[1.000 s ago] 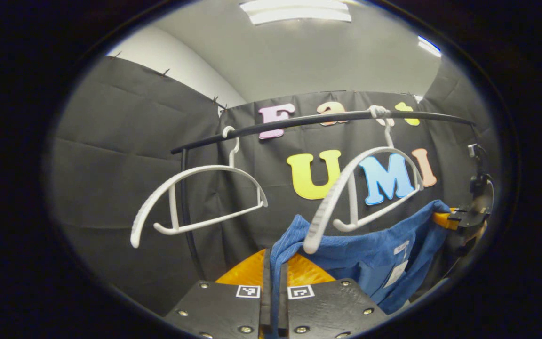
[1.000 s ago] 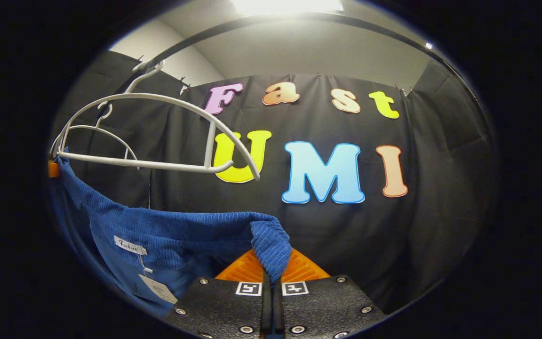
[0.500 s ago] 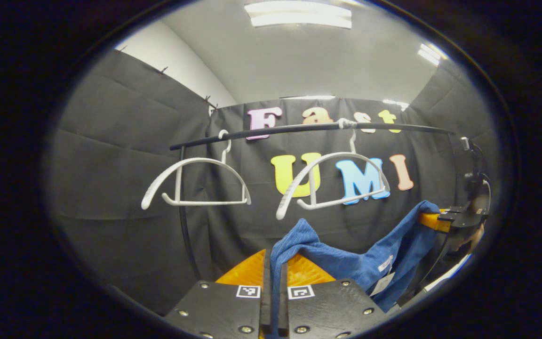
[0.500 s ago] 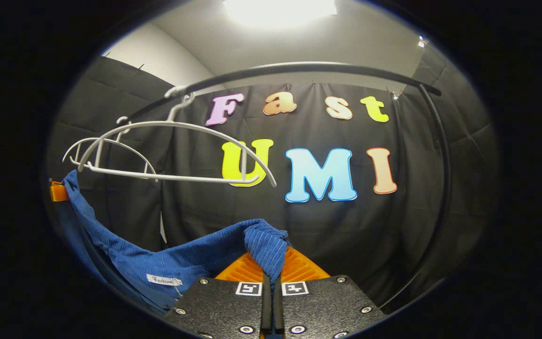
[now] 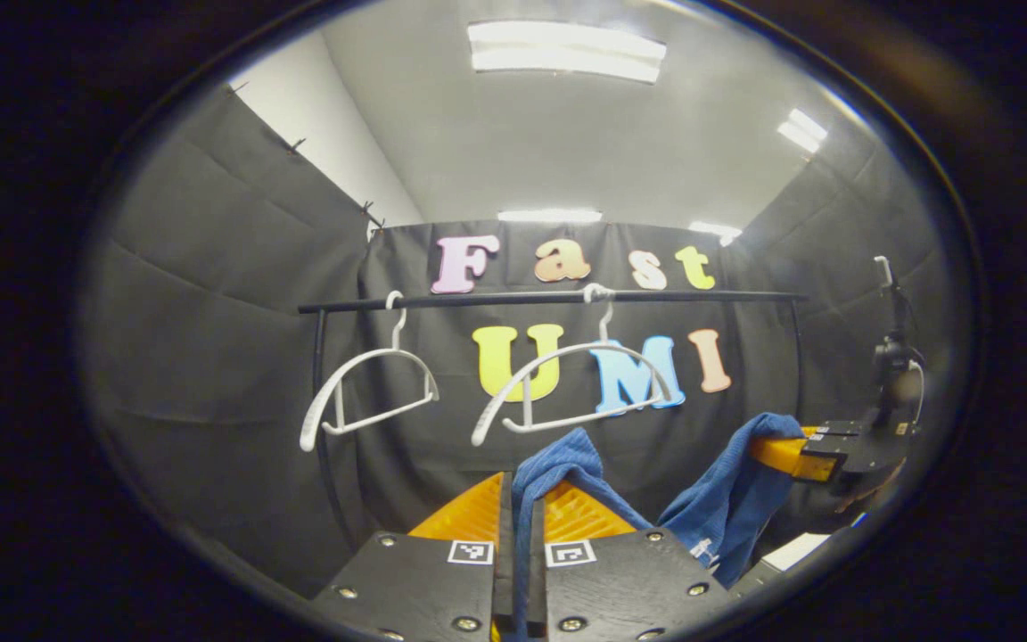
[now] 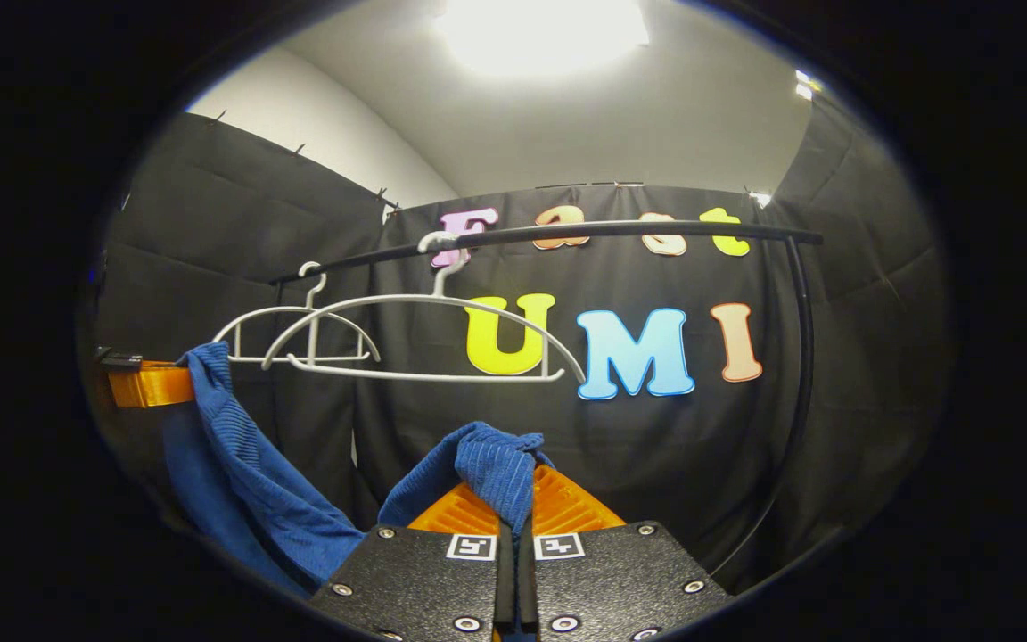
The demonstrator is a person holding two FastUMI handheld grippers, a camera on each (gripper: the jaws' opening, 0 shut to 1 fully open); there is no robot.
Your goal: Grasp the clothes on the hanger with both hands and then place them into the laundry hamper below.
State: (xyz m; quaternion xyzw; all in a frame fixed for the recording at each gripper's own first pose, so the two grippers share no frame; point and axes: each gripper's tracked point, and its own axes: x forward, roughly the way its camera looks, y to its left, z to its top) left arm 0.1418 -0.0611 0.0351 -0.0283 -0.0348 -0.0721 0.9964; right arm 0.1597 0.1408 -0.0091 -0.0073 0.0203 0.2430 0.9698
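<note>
Left gripper view: the left gripper (image 5: 519, 513) occupies the bottom centre, its two orange fingers (image 5: 471, 517) drawn together on a bunched corner of the blue garment (image 5: 567, 459), which rises between them in a fold. From there the cloth sags downward and climbs again at the right, where the right gripper (image 5: 776, 450) enters from the side with its orange fingers closed on the opposite corner. A white tag (image 5: 703, 550) hangs from the low part of the cloth. Behind, a black rail (image 5: 549, 299) runs across the booth, with its upright post at the left. Two white hangers hang from it, both bare: the left hanger (image 5: 362, 397) near the post and the middle hanger (image 5: 571, 388) just above the garment, apart from it.

Right gripper view: the right gripper (image 6: 515, 513) at the bottom centre has its jaws pressed together on a ribbed blue fold (image 6: 496, 464). The garment dips to the left, then rises to the left gripper (image 6: 152, 383) at the frame's left edge, whose orange finger clamps the other end. The garment thus hangs slack between the two grippers, below the hangers (image 6: 415, 334) and free of them. The rail (image 6: 567, 236) curves above and bends down at the right.
</note>
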